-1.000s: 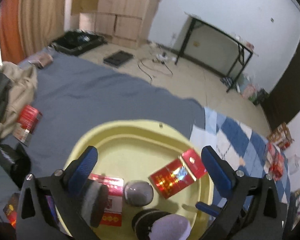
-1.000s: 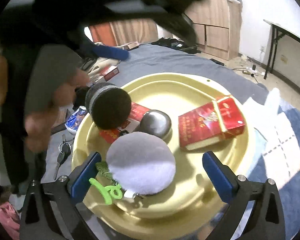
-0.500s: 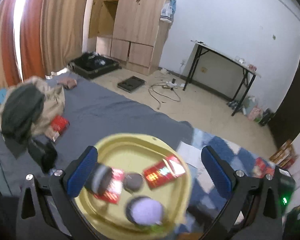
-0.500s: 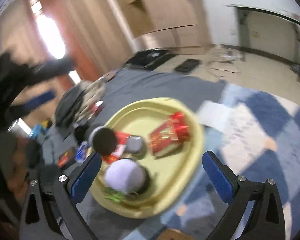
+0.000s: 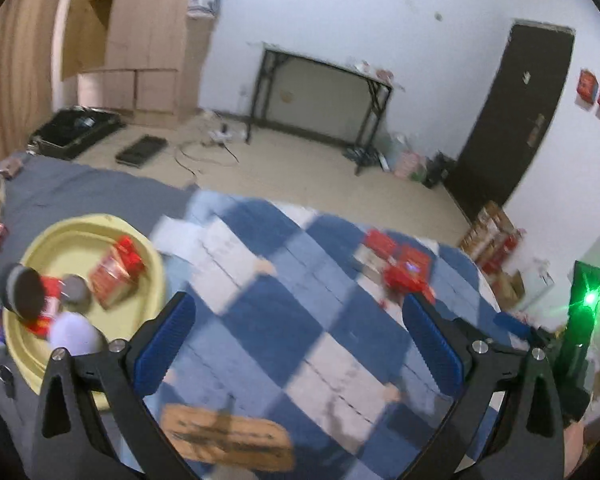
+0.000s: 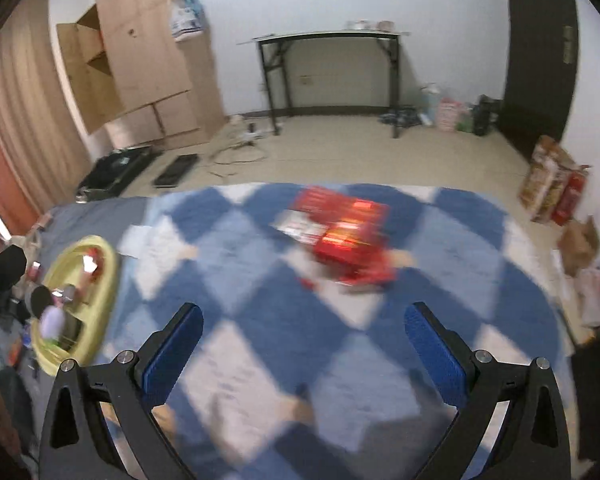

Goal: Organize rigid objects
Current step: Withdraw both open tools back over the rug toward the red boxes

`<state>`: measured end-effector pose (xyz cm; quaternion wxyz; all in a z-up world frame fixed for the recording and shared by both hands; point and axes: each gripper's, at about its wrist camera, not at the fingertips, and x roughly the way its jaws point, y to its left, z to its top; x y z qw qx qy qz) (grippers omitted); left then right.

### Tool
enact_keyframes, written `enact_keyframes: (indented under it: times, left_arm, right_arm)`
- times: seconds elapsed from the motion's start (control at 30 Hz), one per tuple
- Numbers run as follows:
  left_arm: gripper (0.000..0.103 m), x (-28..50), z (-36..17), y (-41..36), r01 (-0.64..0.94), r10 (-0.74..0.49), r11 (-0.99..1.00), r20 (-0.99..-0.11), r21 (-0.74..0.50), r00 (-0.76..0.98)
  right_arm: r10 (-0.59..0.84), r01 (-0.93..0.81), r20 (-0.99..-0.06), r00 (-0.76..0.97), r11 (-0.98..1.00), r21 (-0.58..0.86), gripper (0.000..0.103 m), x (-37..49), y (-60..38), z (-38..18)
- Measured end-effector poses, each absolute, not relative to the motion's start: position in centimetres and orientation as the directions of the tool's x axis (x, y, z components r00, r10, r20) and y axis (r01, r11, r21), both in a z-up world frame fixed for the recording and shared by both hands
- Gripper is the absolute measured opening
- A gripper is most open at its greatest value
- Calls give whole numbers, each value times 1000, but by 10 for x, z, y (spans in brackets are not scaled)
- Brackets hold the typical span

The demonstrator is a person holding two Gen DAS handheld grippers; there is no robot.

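Note:
A yellow tray point(image 5: 148, 248) point(image 6: 108, 280) lies on the bed at the left, holding a red box point(image 5: 116, 276), a grey round tin point(image 5: 76, 292), a black-faced puff point(image 5: 24, 292) and a lilac puff point(image 5: 74, 334). A blurred pile of red boxes point(image 5: 404, 268) point(image 6: 344, 232) rests on the blue and white checked blanket point(image 5: 300, 320) point(image 6: 260, 340). My left gripper point(image 5: 300, 336) hangs open above the blanket, right of the tray, with nothing in it. My right gripper point(image 6: 300, 340) is open too, short of the red boxes.
A brown flat object point(image 5: 228, 440) lies on the blanket near the front. The other gripper's body with a green light point(image 5: 584, 308) is at the right. Beyond the bed are bare floor, a black-legged table point(image 6: 332, 76), a wooden wardrobe point(image 6: 140, 60) and a dark door point(image 6: 540, 48).
Both grippers have lifted away from the tray and swung right, over the checked blanket. The tray now sits far left in both views, and the red box pile has come into sight.

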<state>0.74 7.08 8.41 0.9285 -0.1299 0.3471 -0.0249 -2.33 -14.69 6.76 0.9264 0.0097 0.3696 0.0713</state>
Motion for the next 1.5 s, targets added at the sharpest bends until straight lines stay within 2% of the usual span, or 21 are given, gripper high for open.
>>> enact_keyframes:
  times: [0.1,0.23,0.37,0.43,0.5,0.77,1.23,1.5]
  left_arm:
    - [103,8,77,51,-38,-131,971,-655,-238,744]
    - [103,6,54,45,-102,-153,943,-683,-317,715]
    - [103,17,38,18,-23,-119,983,-736,-179,667]
    - [103,22,31,4,32,-100,994,-743,-105,662]
    - [103,25,27,-1,48,-94,995,-745,-83,661]
    - [103,33,18,-7,71,-88,996,-760,-55,644]
    - [103,43,17,10,30,-89,995,-754,-92,651]
    - [103,44,13,6,45,-97,995,-766,-89,635]
  right_arm:
    - [113,-117,-700,705,992,42,103,-35,-176,67]
    - [212,-139,-733,646,977,161,103,-43,-189,52]
    - [210,-128,-781,588,978,167,103,-29,-203,25]
    - [210,-127,-766,608,978,168,103,-18,-203,27]
    - [231,-130,-735,638,973,193,103,-9,-204,34]
    - [222,-147,-702,676,975,167,103,9,-203,30]
    - [190,-170,-713,675,980,101,103,39,-187,-13]
    - [164,-182,-686,709,982,46,103,76,-187,-51]
